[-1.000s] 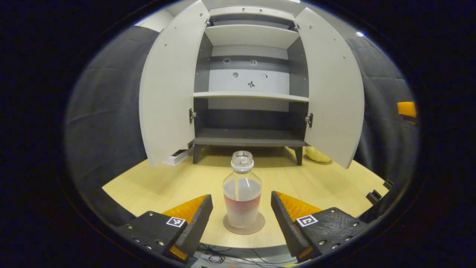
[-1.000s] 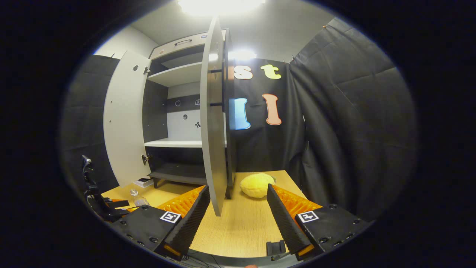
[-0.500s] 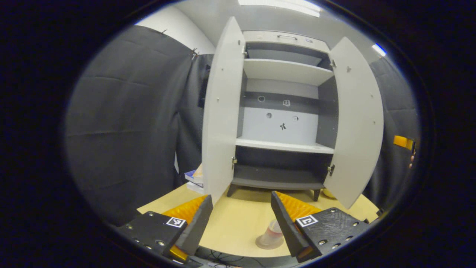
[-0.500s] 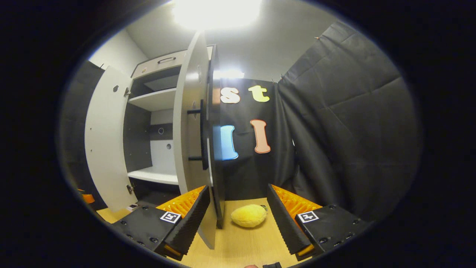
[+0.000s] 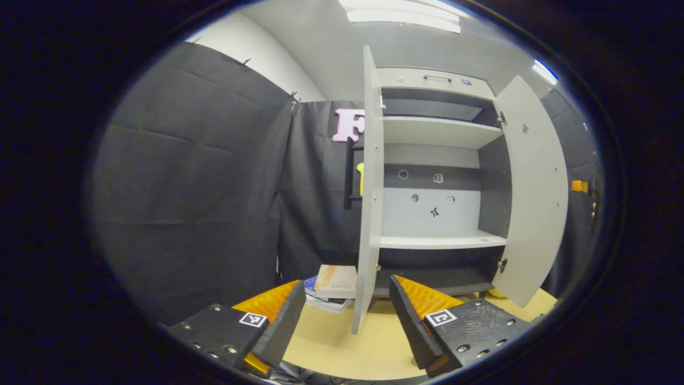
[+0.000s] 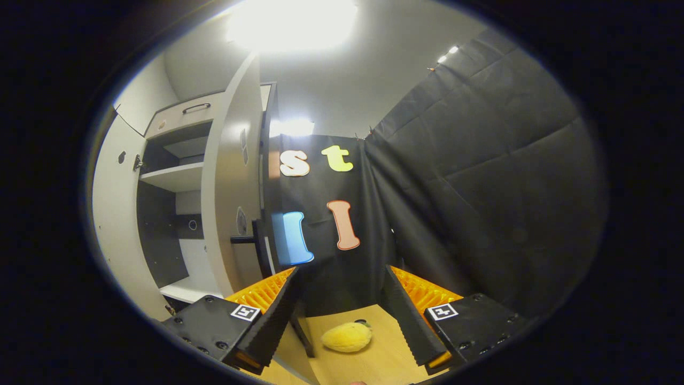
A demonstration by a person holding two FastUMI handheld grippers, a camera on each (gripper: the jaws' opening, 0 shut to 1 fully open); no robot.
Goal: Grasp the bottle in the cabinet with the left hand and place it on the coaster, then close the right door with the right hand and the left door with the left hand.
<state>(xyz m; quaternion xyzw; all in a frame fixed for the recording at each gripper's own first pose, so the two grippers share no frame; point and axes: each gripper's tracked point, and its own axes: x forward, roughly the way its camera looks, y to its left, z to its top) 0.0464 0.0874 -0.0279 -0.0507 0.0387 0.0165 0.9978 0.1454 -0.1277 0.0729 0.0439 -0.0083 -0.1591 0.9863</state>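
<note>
The white cabinet (image 5: pixel 438 214) stands with both doors swung out. In the left gripper view the left door (image 5: pixel 370 203) is edge-on, its black handle (image 5: pixel 350 171) on the outer face. My left gripper (image 5: pixel 346 282) is open and empty, with the door's lower edge showing between its fingers, farther off. The right door (image 5: pixel 534 198) hangs open beyond. In the right gripper view the right door (image 6: pixel 235 187) shows its outer face and handle (image 6: pixel 255 239), just left of my open, empty right gripper (image 6: pixel 341 270).
A stack of books (image 5: pixel 334 286) lies on the wooden table (image 5: pixel 331 347) outside the left door. A yellow plush thing (image 6: pixel 346 337) lies on the table beside the right door. Black cloth walls close in on both sides. The other gripper's orange part (image 5: pixel 580 185) shows far right.
My left gripper has drawn away from the bottle on its coaster and swung left to the left door's edge. My right gripper has moved round to the right door's outer face, tilting upward.
</note>
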